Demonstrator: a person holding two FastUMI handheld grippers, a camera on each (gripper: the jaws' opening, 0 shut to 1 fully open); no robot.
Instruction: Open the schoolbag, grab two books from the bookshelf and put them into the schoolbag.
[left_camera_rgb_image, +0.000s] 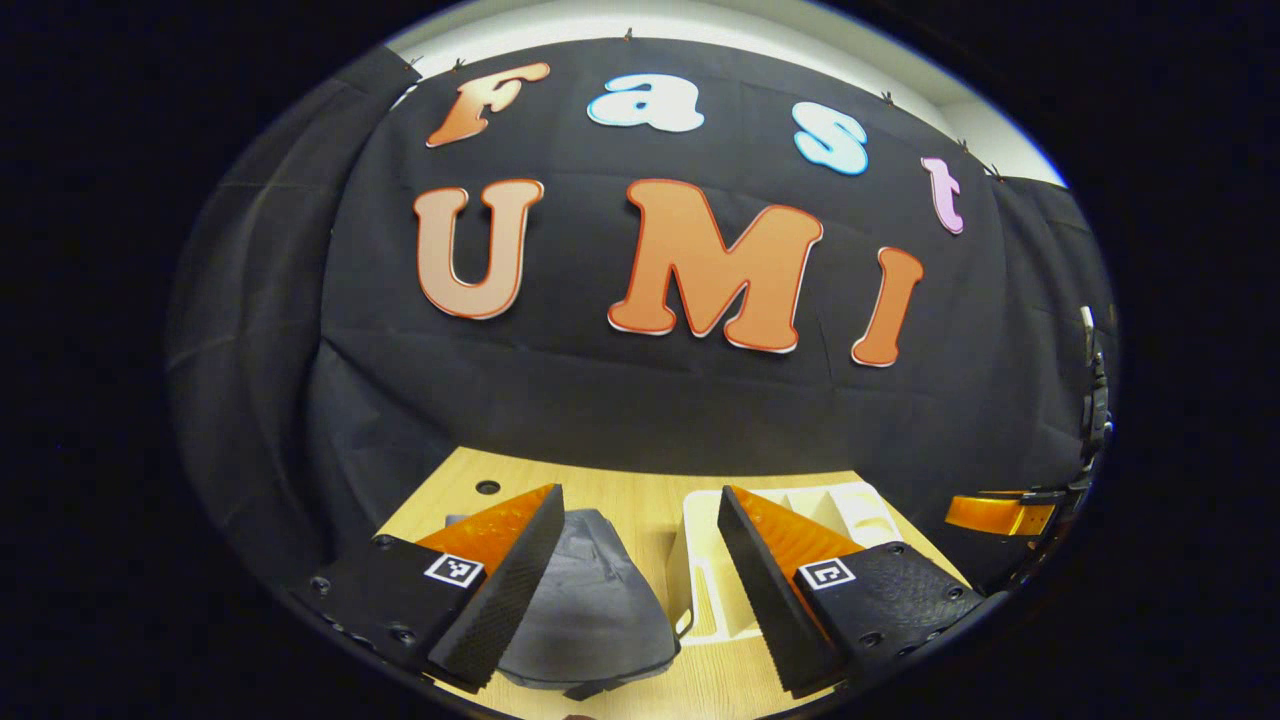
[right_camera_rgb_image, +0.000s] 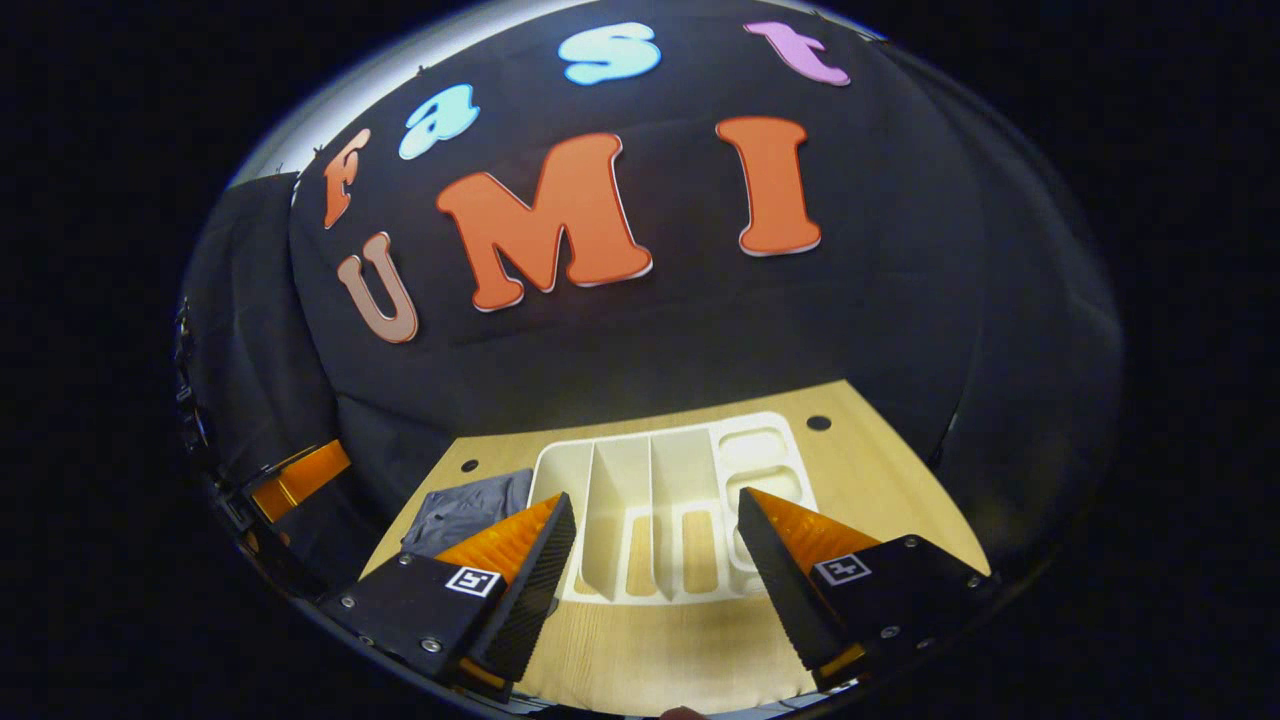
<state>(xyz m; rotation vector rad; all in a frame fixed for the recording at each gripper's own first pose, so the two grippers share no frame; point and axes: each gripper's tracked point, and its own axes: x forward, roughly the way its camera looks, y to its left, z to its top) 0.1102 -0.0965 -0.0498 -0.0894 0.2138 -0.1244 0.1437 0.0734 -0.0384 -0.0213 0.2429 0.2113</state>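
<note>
Schoolbag (left_camera_rgb_image: 590, 600) and bookshelf (right_camera_rgb_image: 660, 500) sit side by side on the worktop (right_camera_rgb_image: 660, 640), the dark grey bag to the left, the white rack to its right and close against it. No books stand in the rack's slots that I can see, and the bag lies slumped; whether its zip is open I cannot tell (the bag's near edge is hidden behind a finger). Left gripper (left_camera_rgb_image: 640, 590) hovers above the near edge with its jaws spread wide, holding nothing, the bag just ahead and low between them. Right gripper (right_camera_rgb_image: 655, 575) hangs likewise wide and empty, aimed at the rack, whose slots run away from it. So the left is nearer the bag.
</note>
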